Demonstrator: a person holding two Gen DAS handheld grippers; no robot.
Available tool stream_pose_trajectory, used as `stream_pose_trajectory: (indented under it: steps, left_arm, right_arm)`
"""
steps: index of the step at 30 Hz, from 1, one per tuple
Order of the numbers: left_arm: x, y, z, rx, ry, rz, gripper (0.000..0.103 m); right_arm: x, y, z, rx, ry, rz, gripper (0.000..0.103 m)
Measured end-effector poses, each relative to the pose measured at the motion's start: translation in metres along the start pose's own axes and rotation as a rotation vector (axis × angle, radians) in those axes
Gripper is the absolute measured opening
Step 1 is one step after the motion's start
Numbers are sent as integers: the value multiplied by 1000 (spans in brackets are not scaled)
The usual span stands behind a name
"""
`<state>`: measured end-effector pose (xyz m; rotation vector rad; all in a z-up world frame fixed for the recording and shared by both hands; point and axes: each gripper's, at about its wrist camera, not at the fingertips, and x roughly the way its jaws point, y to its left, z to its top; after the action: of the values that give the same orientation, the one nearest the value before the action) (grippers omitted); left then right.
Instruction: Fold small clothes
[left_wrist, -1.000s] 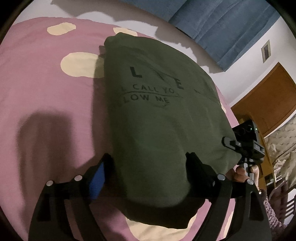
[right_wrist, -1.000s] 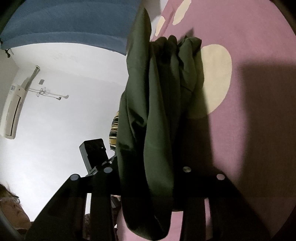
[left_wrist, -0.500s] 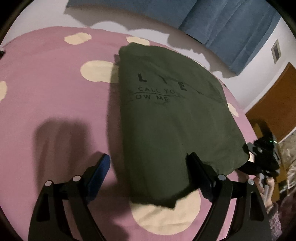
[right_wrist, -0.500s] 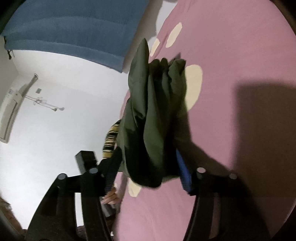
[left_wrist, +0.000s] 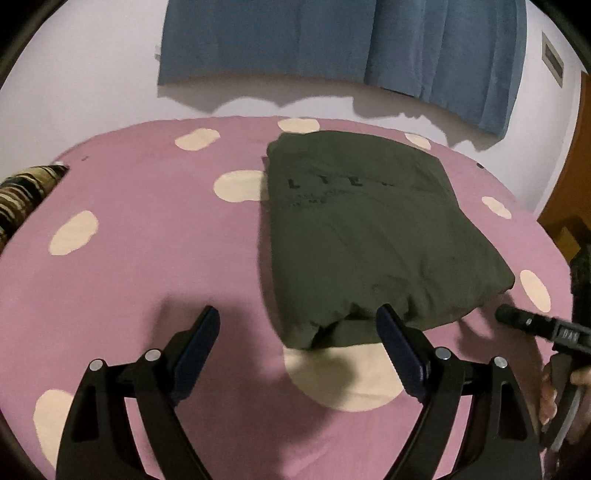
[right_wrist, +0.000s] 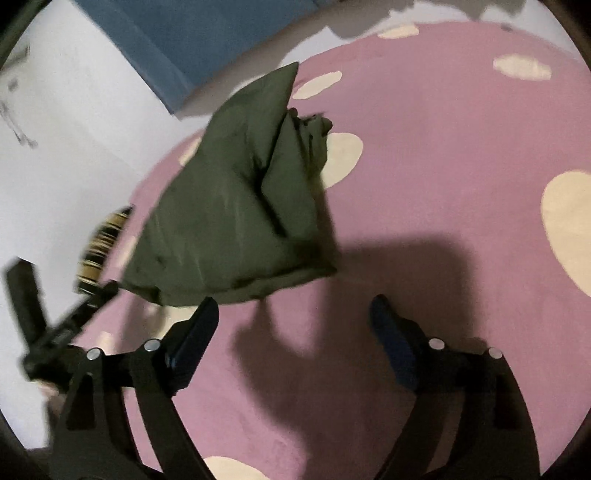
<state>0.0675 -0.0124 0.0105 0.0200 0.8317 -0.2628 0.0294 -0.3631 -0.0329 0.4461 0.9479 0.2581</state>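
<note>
Released from both grippers since the earlier frames, the olive T-shirt is now seen lying folded on the pink spotted bedsheet. Both the left gripper and right gripper are spread wide, nothing pinched. From the left gripper, the garment is found ahead and slightly right, near hem beside its right finger, long axis running away; that gripper is judged nearer.

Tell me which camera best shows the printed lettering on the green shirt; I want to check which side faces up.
The left wrist view: the folded green shirt lies flat on the bed, its dark lettering faintly visible on top. The right wrist view shows the shirt edge-on, with its stacked folds but no lettering.
</note>
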Motion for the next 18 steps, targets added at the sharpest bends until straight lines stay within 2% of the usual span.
stream_pose_trajectory:
  steps: [11,18]
  left_arm:
    - [-23,-8,-12,-5,-48,75,85]
    - [-28,-17,-16,10,-65,101,86]
  right_arm:
    - [4,42,-25,-138,-23,-206,91]
    - [2,52,-32,-160,-40,-239,92]
